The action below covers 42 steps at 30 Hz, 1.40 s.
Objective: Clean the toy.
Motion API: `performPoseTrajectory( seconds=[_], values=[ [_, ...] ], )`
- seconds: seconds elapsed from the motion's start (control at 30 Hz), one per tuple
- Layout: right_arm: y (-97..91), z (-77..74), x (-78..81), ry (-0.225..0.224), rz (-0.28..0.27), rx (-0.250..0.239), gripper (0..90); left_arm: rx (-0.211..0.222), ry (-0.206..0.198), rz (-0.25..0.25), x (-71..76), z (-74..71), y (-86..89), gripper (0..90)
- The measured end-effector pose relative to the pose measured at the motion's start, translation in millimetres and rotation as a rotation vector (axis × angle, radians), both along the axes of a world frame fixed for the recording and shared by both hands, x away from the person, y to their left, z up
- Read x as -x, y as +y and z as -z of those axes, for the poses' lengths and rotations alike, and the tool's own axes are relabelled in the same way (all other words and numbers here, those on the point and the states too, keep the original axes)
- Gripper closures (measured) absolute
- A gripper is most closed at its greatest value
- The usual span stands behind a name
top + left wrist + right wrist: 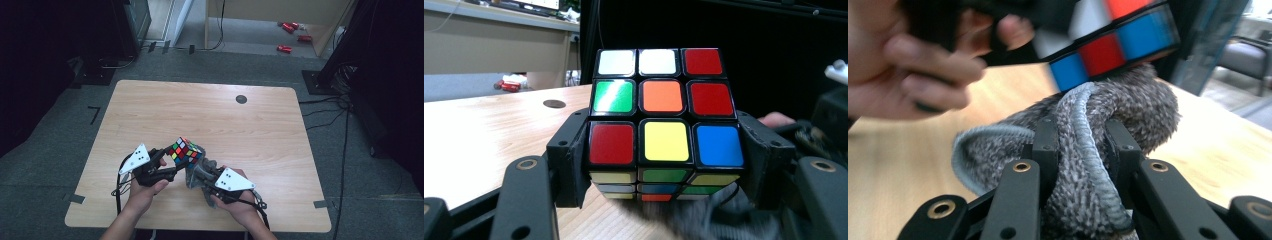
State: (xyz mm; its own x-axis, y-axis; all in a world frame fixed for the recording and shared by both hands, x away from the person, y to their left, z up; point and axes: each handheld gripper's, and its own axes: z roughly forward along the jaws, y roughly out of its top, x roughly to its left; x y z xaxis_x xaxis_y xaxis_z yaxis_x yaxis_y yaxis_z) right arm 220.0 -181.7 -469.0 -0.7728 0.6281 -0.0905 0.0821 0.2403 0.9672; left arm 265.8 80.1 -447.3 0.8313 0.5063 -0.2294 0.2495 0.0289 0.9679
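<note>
Cube (664, 127) sits clamped in left gripper (167, 162); right gripper (1083, 150), pinching cloth (1128, 107), should rub its underside gently

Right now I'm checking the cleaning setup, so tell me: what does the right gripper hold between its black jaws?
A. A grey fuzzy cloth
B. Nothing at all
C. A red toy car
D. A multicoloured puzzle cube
A: in the right gripper view the right gripper has its jaws pinched on the grey fuzzy cloth, while the multicoloured puzzle cube sits in the left gripper.
</note>
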Motion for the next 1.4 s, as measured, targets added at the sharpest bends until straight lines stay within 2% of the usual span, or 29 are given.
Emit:
performPoseTrajectory(
  seconds=[0.1,0.13,0.2,0.37,0.47,0.53,0.63,0.73,0.83,0.93,1.0,1.1,1.27,1.4],
  values=[
    [-10.8,-6.0,-3.5,-0.018,0.058,-0.052,73.0,-0.003,0.001,0.013,0.5,0.7,-2.4,35.2],
    [-12.2,-6.8,-3.7,-0.026,0.066,-0.056,73.0,-0.004,0.0,0.015,0.7,0.5,-3.1,35.2],
    [-10.3,-4.8,-2.9,-0.032,0.057,-0.039,73.0,0.002,0.003,0.022,0.9,0.5,-4.2,35.2],
    [8.8,5.3,3.2,-0.006,-0.025,0.031,72.5,0.004,0.005,0.012,0.9,0.1,-3.1,35.2],
    [11.4,5.4,4.5,-0.016,-0.034,0.063,72.3,0.0,0.004,0.012,0.4,0.3,-1.9,35.2],
    [6.3,2.4,2.1,-0.02,-0.008,0.049,72.4,-0.002,0.004,0.015,0.2,0.9,-2.1,35.2],
    [-8.9,-4.7,-3.9,-0.022,0.066,-0.023,72.5,-0.011,0.008,0.022,0.6,2.1,-3.9,35.2],
    [-15.3,-8.1,-5.3,-0.028,0.102,-0.053,72.5,-0.013,0.006,0.03,1.2,2.8,-6.5,35.1],
    [-8.8,-4.9,-2.4,-0.032,0.064,-0.03,72.1,-0.009,0.008,0.027,0.7,2.5,-5.5,35.2],
    [3.4,0.6,2.5,-0.028,0.001,0.017,71.9,0.0,0.011,0.02,-0.1,1.7,-3.0,35.2],
    [6.8,1.6,3.6,-0.029,-0.014,0.036,71.9,0.005,0.011,0.017,-0.7,1.7,-2.0,35.2],
    [0.7,-1.5,0.8,-0.027,0.01,0.014,71.9,0.002,0.011,0.017,-0.8,1.7,-1.9,35.2],
    [-22.6,-10.5,-8.3,-0.022,0.11,-0.092,72.2,-0.023,0.007,0.032,0.9,3.5,-7.2,35.2],
    [-14.9,-6.1,-5.7,-0.014,0.084,-0.062,72.1,-0.029,0.006,0.032,1.0,4.0,-8.1,35.2]
  ],
)
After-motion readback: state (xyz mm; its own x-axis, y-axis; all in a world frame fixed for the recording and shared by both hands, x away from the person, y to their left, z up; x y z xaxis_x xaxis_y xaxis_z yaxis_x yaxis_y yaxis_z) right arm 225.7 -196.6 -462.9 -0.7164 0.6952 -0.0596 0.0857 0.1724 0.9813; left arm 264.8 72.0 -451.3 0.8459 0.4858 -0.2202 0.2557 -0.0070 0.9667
